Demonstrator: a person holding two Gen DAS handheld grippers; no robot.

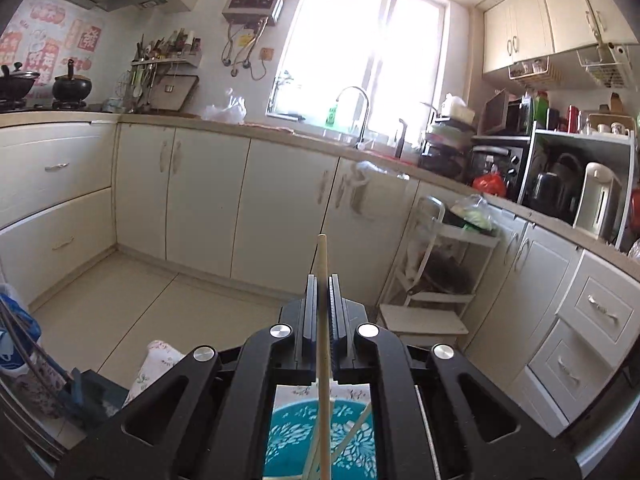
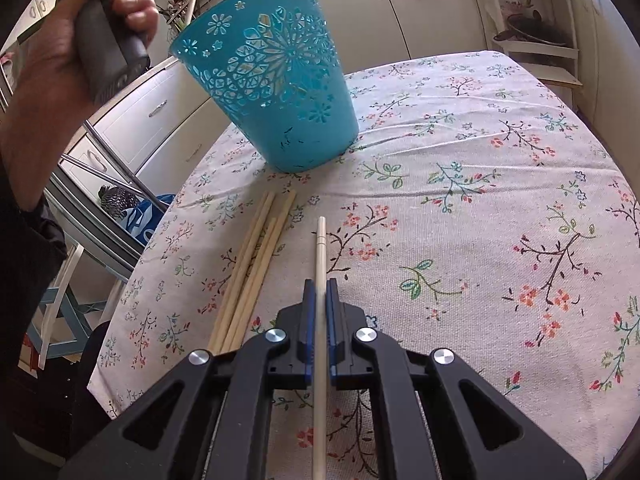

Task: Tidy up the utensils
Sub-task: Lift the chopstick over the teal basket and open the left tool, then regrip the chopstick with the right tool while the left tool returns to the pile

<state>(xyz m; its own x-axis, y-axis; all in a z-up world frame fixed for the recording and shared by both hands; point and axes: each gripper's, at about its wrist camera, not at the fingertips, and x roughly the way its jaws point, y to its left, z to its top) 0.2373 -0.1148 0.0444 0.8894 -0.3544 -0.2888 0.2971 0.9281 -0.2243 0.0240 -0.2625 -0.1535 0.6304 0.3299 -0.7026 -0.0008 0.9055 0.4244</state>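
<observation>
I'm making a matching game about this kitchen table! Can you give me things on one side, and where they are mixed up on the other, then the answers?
1. blue basket
2. chopstick bundle
3. white chopstick
4. wooden chopstick

A. clamped in right gripper
B. standing on the tablecloth
C. clamped in left gripper
D. lying loose on the tablecloth

Pairs: 1-B, 2-D, 3-A, 4-C

Cream cabinets (image 1: pixel 208 196) under a long counter, bright window (image 1: pixel 360 48) behind the tap (image 1: pixel 356 112). Flowered tablecloth (image 2: pixel 460 208) across the table. White shelf cart (image 1: pixel 436 268) nearby.
</observation>
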